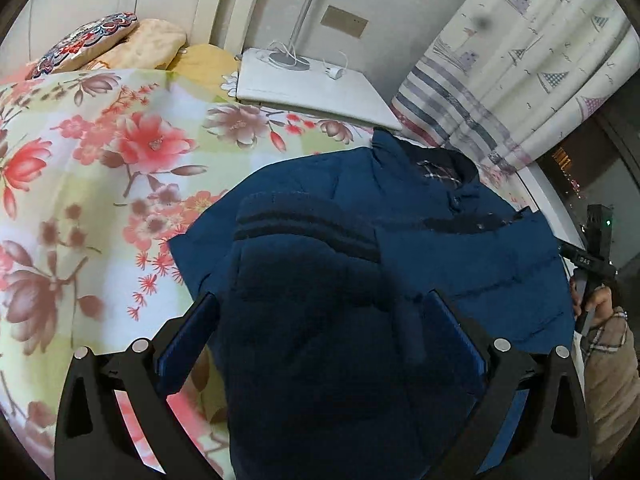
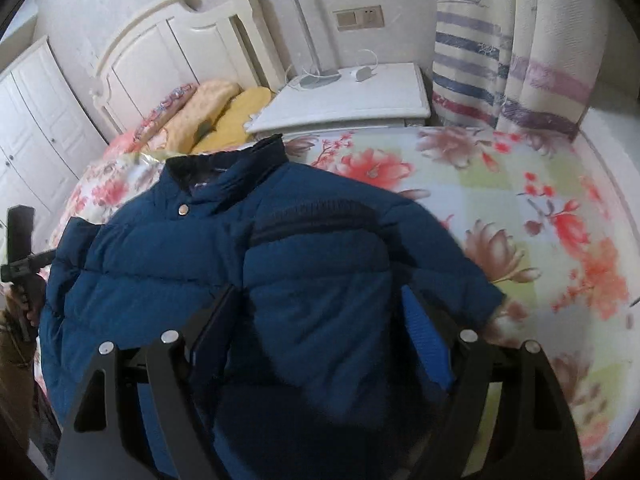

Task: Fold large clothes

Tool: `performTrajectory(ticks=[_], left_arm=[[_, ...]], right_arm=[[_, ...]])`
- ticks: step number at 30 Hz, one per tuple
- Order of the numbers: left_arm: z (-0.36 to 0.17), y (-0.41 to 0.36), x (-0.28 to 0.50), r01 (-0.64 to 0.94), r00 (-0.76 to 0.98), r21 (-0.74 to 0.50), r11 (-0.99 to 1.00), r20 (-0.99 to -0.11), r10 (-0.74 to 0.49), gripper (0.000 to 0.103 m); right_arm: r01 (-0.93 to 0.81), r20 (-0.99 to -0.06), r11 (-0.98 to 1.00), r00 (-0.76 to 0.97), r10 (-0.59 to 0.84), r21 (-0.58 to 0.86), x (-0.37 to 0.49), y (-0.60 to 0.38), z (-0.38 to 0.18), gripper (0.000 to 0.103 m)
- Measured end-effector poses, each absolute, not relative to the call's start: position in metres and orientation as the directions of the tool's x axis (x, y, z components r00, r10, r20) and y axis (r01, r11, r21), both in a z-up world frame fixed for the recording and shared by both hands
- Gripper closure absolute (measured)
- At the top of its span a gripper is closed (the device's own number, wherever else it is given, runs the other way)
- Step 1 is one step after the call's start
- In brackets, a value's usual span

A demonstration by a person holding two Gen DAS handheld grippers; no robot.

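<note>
Behind your jacket (image 2: 168, 264) stand a white nightstand (image 2: 344, 104) carrying one lamp base (image 2: 318, 78) and one charger (image 2: 362, 74), three pillows (image 2: 216, 116) by the headboard (image 2: 180, 52), and a striped curtain (image 2: 480, 80). One blue puffer jacket lies on the floral bedspread (image 2: 540, 208), both sleeves folded across its front. Your left tongs (image 1: 322, 344) and right tongs (image 2: 320, 328) gape, released, each straddling a sleeve.
</note>
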State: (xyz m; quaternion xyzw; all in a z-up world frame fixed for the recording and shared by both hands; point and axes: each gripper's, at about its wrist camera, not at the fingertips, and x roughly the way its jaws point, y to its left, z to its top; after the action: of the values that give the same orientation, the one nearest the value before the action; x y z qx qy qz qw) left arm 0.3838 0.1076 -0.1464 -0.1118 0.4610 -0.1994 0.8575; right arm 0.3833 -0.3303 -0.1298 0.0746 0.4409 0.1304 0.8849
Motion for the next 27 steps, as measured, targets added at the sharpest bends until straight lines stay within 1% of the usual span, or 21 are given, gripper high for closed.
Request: performTrajectory(ticks=[3,5,8,9,10,11,13,14,15,16,17,19,22,23,25,26,27], left_arm=[[-0.154,0.101,0.384,0.251,0.52,-0.331,0.91,-0.746,-0.415,0.005],[-0.153,0.098,0.384,0.267,0.541,-0.305,0.914,-0.738,-0.404,0.005],[-0.148,0.099,0.391,0.275,0.553,-0.301,0.913,-0.727,-0.406,0.005],[-0.147,0.099,0.393,0.276,0.558,-0.301,0.913,-0.723,-0.408,0.008],[-0.146,0.099,0.395,0.288,0.559,-0.309,0.907,-0.714,-0.421,0.015],[-0.146,0.096,0.396,0.305,0.551,-0.31,0.9,-0.714,-0.433,0.025],[-0.145,0.092,0.389,0.296,0.604,-0.254,0.921,-0.697,-0.387,0.04],[-0.142,0.091,0.384,0.295,0.633,-0.237,0.926,-0.677,-0.375,0.063],[-0.137,0.091,0.376,0.29,0.66,-0.224,0.93,-0.657,-0.364,0.077],[-0.131,0.093,0.367,0.284,0.688,-0.222,0.933,-0.631,-0.359,0.081],[-0.121,0.098,0.352,0.292,0.715,-0.242,0.925,-0.588,-0.379,0.084],[-0.089,0.109,0.323,0.332,0.755,-0.268,0.904,-0.5,-0.425,0.084],[-0.036,0.114,0.315,0.366,0.785,-0.244,0.898,-0.438,-0.439,0.084],[-0.022,0.113,0.323,0.359,0.792,-0.234,0.904,-0.435,-0.427,0.084],[0.0,0.112,0.36,0.327,0.798,-0.22,0.919,-0.456,-0.393,0.084],[0.0,0.112,0.381,0.31,0.793,-0.213,0.926,-0.48,-0.376,0.084],[-0.005,0.112,0.402,0.292,0.785,-0.198,0.936,-0.51,-0.353,0.084]], right_arm=[[-0.165,-0.699,0.939,0.631,0.337,0.303,0.374,-0.337,-0.139,0.026],[-0.166,-0.677,0.934,0.65,0.344,0.315,0.369,-0.339,-0.14,0.028],[-0.164,-0.674,0.938,0.659,0.334,0.304,0.369,-0.338,-0.137,0.035],[-0.17,-0.672,0.941,0.663,0.33,0.294,0.369,-0.336,-0.136,0.038],[-0.175,-0.669,0.942,0.667,0.328,0.288,0.369,-0.335,-0.136,0.041],[-0.181,-0.662,0.944,0.676,0.324,0.276,0.367,-0.332,-0.135,0.048],[-0.185,-0.635,0.954,0.714,0.295,0.235,0.358,-0.328,-0.131,0.065],[-0.184,-0.621,0.958,0.731,0.282,0.218,0.354,-0.326,-0.128,0.078],[-0.18,-0.596,0.965,0.76,0.259,0.19,0.343,-0.323,-0.122,0.089],[-0.179,-0.579,0.967,0.775,0.253,0.183,0.336,-0.322,-0.117,0.093],[-0.179,-0.556,0.966,0.791,0.255,0.187,0.323,-0.321,-0.107,0.096],[-0.197,-0.517,0.963,0.814,0.266,0.185,0.299,-0.318,-0.08,0.096],[-0.2,-0.461,0.965,0.849,0.258,0.172,0.282,-0.316,-0.03,0.097],[-0.193,-0.44,0.965,0.862,0.252,0.175,0.287,-0.317,-0.011,0.097],[-0.158,-0.443,0.972,0.869,0.221,0.175,0.314,-0.319,0.01,0.097],[-0.134,-0.464,0.976,0.863,0.201,0.175,0.332,-0.32,0.012,0.096],[-0.097,-0.516,0.976,0.837,0.185,0.194,0.361,-0.323,0.003,0.096]])
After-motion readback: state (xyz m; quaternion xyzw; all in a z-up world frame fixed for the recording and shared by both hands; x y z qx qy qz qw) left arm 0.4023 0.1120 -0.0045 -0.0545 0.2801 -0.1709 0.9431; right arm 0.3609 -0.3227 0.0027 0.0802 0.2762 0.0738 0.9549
